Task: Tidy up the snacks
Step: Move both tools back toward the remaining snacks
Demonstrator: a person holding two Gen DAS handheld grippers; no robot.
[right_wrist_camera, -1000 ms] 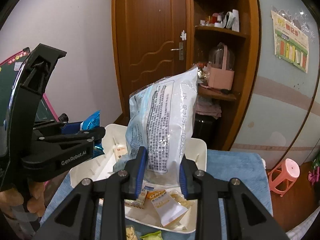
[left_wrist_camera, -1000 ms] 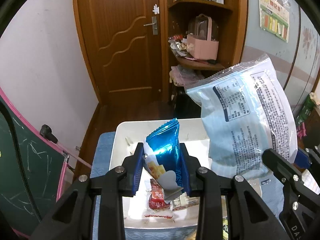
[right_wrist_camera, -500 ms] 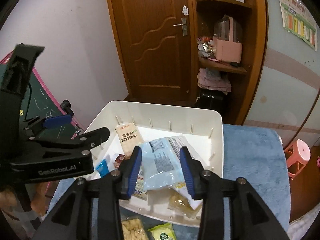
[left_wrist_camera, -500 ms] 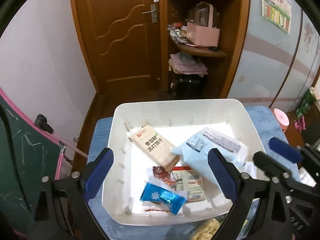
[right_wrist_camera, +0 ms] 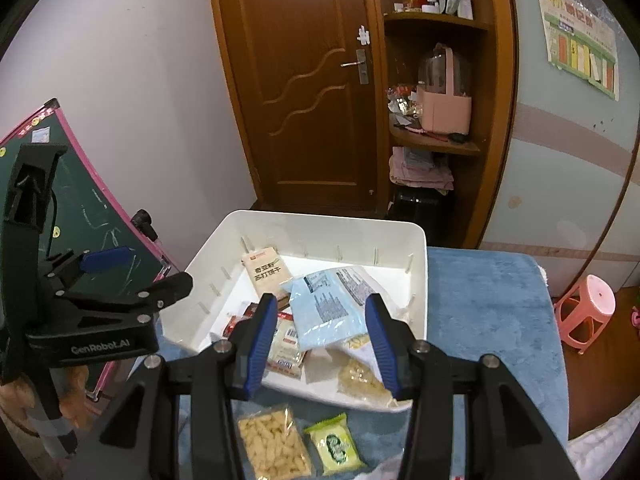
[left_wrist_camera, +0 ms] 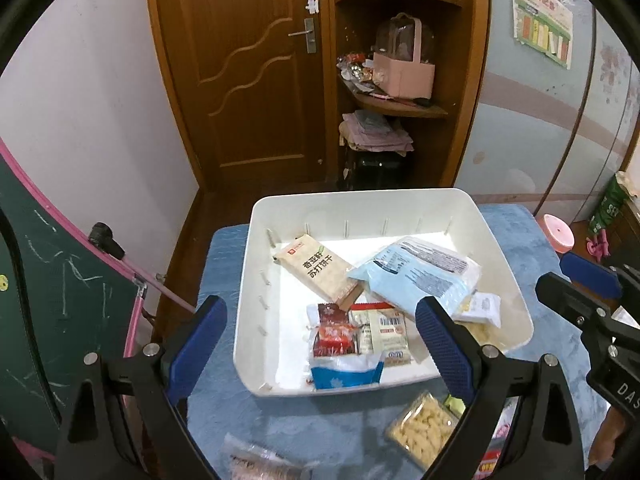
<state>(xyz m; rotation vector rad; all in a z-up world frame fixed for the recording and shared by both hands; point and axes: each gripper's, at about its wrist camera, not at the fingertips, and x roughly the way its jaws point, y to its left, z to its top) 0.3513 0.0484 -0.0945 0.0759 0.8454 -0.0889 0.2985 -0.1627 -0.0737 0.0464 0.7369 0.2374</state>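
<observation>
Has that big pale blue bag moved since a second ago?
Yes. The pale blue bag went down: it was held upright above the white bin, and now lies flat inside it, released by the open right gripper.

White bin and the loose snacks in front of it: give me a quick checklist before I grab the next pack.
1. Left hand-held gripper open, holding nothing: ok.
2. Right hand-held gripper open, holding nothing: ok.
3. Light blue bag lying inside the white bin: ok.
4. Clear pack of puffed snacks still on the blue cloth, outside the bin: not ok.
5. Green packet also outside the bin: not ok.
6. Bare bin floor left for more: ok.
</observation>
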